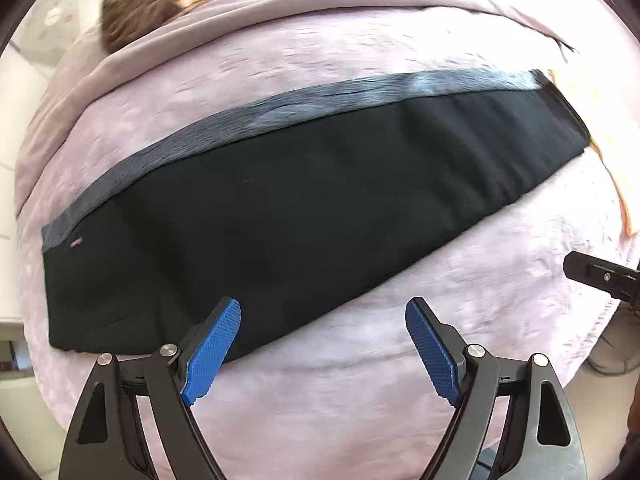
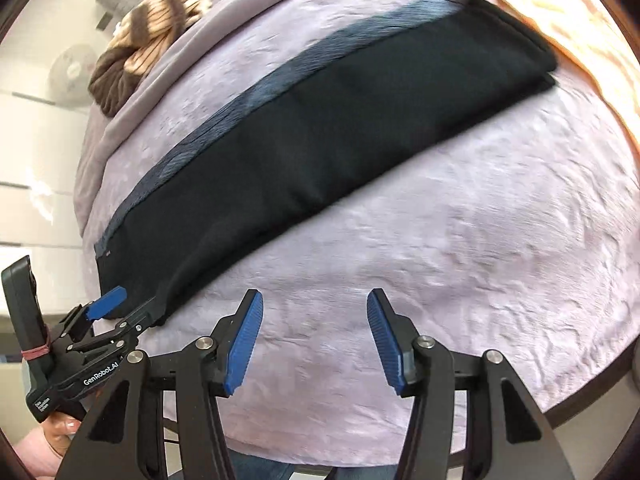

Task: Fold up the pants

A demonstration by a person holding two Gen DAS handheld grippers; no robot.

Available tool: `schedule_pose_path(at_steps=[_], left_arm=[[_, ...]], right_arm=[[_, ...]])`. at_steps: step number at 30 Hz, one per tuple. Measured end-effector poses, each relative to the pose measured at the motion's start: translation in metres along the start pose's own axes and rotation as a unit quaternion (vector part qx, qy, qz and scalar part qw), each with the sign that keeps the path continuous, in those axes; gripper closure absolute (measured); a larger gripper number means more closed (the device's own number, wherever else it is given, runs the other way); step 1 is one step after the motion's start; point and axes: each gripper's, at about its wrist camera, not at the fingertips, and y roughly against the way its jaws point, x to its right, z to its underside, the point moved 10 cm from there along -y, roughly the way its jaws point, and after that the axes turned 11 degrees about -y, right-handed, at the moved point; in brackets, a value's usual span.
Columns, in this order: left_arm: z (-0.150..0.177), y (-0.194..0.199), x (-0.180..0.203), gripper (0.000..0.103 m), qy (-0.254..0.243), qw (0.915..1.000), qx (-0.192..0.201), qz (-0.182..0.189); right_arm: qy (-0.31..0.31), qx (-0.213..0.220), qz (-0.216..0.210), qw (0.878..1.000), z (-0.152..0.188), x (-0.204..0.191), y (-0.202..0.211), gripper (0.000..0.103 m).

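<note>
Lilac crinkly bedspread takes up basically everything I can see, so it looks like a bed and not a desk. On top of it the black pants lie flat as one long narrow strip running diagonally, with a greyish-blue band along the far edge. My guess is the legs are already stacked lengthwise, so the first fold is done and the crosswise folds are what's left. Up by the far corner there's a brown striped bundle of fabric, well apart from the pants. My left claw has its fingers spread wide, holding nothing, with one pad over the near edge of the pants at the wide end. Right claw is also apart and empty, over bare bedspread near the strip.
</note>
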Motion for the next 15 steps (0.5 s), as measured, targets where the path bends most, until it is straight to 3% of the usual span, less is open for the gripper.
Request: schedule_pose_path(at_steps=[3,9,12,14,15], left_arm=[[-0.021,-0.001,0.022,0.017,-0.010,0.9999,0.000,-0.004],[-0.061,-0.019,0.036,0.017,0.000,0.9998,-0.005,-0.021],[-0.066,-0.023,0.037,0.017,0.025,0.9994,-0.005,-0.022],[-0.079,-0.025,0.040,0.017,0.039,0.9989,-0.001,-0.025],[-0.082,-0.022,0.040,0.017,0.043,0.9987,0.003,-0.026]], right_arm=[[-0.017,0.019,-0.004,1.000,-0.019,0.026,0.016,0.045],[-0.120,0.086,-0.030,0.989,-0.116,0.093,0.030,0.045],[-0.167,0.092,-0.035,0.981,-0.151,0.123,0.018,0.045],[-0.186,0.088,-0.057,0.977,-0.163,0.131,0.013,0.057],[-0.193,0.087,-0.072,0.975,-0.169,0.133,0.012,0.088]])
